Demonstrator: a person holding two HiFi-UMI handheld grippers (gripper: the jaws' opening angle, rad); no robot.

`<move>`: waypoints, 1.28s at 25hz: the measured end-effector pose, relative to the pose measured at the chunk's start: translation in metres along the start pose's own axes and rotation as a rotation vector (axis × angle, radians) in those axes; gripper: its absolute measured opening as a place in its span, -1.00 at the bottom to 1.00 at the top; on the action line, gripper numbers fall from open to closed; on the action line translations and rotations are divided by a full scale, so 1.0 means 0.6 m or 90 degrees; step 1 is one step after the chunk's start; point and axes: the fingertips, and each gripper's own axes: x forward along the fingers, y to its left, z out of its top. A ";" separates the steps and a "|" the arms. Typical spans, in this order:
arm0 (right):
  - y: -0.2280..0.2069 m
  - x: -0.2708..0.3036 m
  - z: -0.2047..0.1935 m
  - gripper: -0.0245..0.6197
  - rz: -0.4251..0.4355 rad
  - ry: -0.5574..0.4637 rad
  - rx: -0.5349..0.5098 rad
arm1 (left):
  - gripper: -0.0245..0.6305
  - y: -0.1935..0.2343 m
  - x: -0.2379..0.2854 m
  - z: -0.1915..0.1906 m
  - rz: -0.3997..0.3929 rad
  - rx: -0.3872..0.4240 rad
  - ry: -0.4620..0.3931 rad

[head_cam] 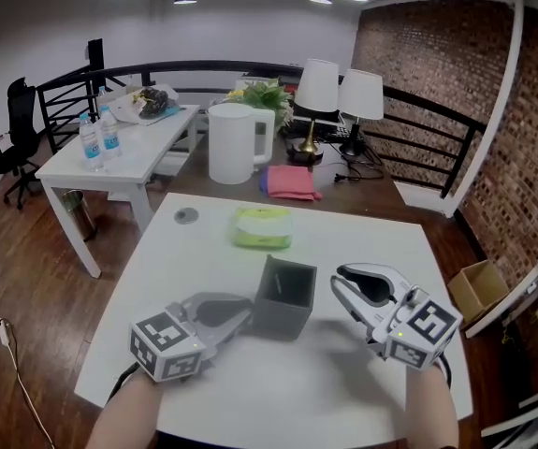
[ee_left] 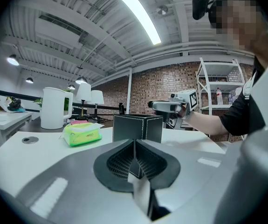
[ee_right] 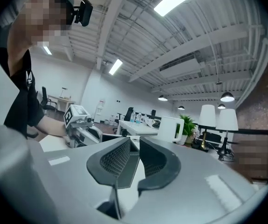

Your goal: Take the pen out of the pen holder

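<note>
Thin pen [head_cam: 278,285] sits inside dark grey square stitched pen holder [head_cam: 284,299], frame centre: likely light, stiff, slick, pinch near top; left gripper [head_cam: 246,312] jaws closed, empty; right gripper [head_cam: 341,283] slightly parted, empty.

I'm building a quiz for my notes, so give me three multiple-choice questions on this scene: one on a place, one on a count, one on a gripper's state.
1. Where is the green pack relative to the pen holder?
A. beyond it, apart
B. inside it
C. under it

2. How many white-shaded lamps stand in the background?
A. one
B. two
C. four

3. How do the jaws of the right gripper stand?
A. apart, empty
B. shut on a pen
C. shut on the holder

Answers:
1. A: the head view shows the pack lying farther off, not touching the holder.
2. B: two shades stand side by side.
3. A: the right gripper view shows a gap between the pads with nothing in it.
</note>
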 end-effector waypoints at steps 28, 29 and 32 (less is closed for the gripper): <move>0.045 0.165 0.014 -0.35 0.240 0.136 -0.017 | -0.88 -0.002 0.000 -0.007 -0.001 0.000 0.004; 0.046 0.168 0.012 -0.36 0.247 0.141 -0.018 | -0.88 -0.001 0.001 -0.007 -0.001 0.000 0.004; 0.051 0.176 0.009 -0.42 0.264 0.147 -0.017 | -0.89 -0.001 0.003 -0.007 -0.001 0.000 0.004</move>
